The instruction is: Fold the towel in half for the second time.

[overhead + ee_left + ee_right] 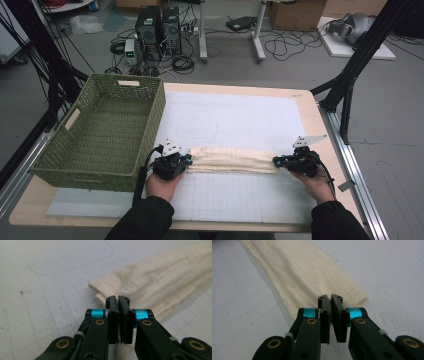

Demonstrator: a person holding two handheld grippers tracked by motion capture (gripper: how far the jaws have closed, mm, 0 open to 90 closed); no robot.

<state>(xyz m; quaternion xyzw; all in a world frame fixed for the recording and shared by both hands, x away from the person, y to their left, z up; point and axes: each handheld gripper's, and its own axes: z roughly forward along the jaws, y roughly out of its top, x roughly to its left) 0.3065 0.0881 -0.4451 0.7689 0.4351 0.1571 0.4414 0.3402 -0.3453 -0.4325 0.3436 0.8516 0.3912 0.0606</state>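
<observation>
Cream cloth (232, 160), folded into a long narrow strip, lies across the lower middle of the high view, and we grip it at both ends. Our left tool (186, 161) sits at the strip's left end in that view, its jaws pressed together on the fabric. In the left gripper view the left tool (118, 305) rises from the bottom centre with its two black jaws nearly touching, a thin layer of the cloth (160, 287) pinched between them, and the folded end of the strip running away toward the upper right of the frame. Our right tool (276, 161) holds the opposite end, at the lower right of the high view. In the right gripper view the right tool (330, 305) also stands at the bottom centre, jaws clamped on the near edge of the cloth (299, 272), which stretches off toward the upper left of the frame.

The strip rests flat on a white gridded mat (240, 200) that covers most of the wooden counter (312, 112). Our hands and dark sleeves come in from the bottom edge of the high view, one behind each tool. Left of the left tool, a green woven basket (60, 160) sits on the counter's left part, just beside our left hand. Beyond the counter's far edge, at the top of the frame, computer towers (157, 25) and loose cables (285, 47) lie on the floor.
</observation>
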